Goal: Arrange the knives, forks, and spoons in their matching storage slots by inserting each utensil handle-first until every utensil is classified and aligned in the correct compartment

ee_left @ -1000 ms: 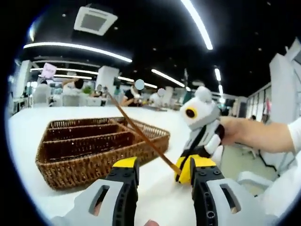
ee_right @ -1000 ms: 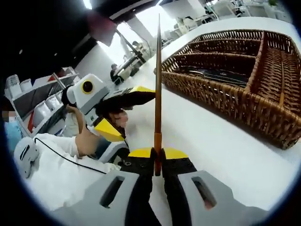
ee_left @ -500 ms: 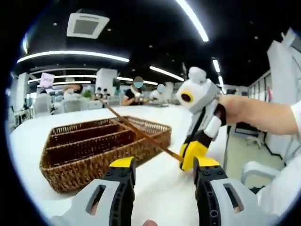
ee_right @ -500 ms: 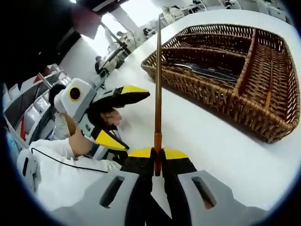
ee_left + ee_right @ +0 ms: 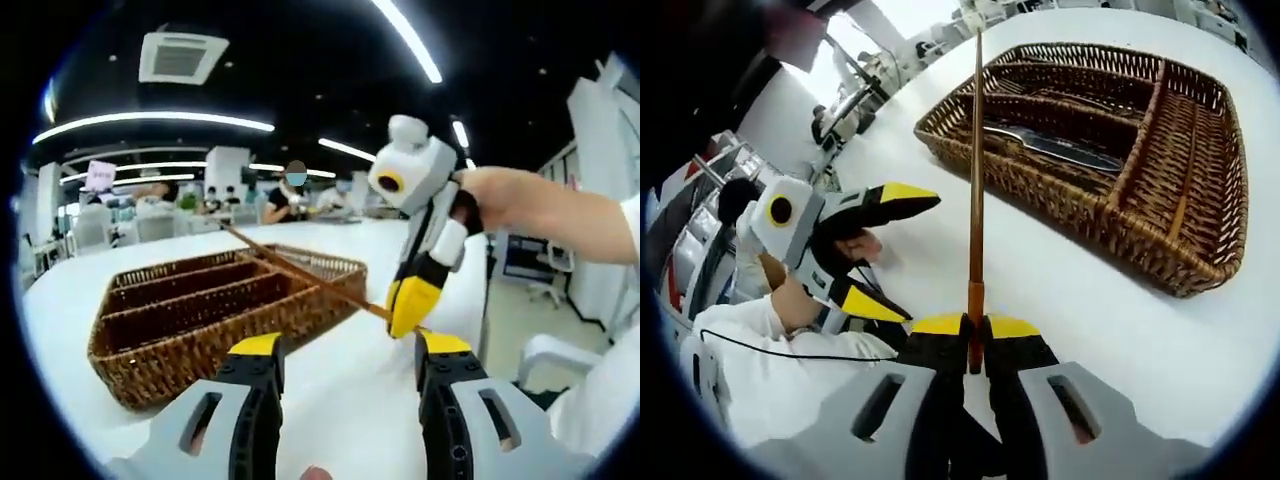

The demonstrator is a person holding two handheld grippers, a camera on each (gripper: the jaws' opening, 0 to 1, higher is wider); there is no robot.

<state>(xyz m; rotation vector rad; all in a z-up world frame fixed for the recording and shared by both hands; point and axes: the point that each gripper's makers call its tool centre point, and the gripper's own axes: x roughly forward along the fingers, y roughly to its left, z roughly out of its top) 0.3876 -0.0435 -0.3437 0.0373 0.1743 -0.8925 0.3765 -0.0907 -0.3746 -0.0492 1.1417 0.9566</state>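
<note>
Left gripper [image 5: 340, 352], seen in its own view, stood with its yellow-tipped jaws spread wide and nothing between them, above the white table [image 5: 340, 400]. Beyond it to the left sat the wicker tray [image 5: 215, 310] with its long compartments. From the right came the right gripper [image 5: 415, 300], held in a person's hand [image 5: 500, 200], pinching the near end of a thin brown stick [image 5: 300, 275] that slanted up and away over the tray's right corner. People sat at tables far behind.

Right gripper [image 5: 977, 325], in the right gripper view, had its jaws clamped tight on the orange end of the stick [image 5: 977, 180], which ran straight away from the camera, its far tip above the tray's [image 5: 1120, 215] left rim. A dark-handled knife [image 5: 1060, 150] lay in one long compartment; another thin stick [image 5: 1185, 195] lay in the right-hand compartment. To the left, the left gripper [image 5: 875, 250] hung splayed wide, apart from the tray, in a white-sleeved hand [image 5: 855, 250].
</note>
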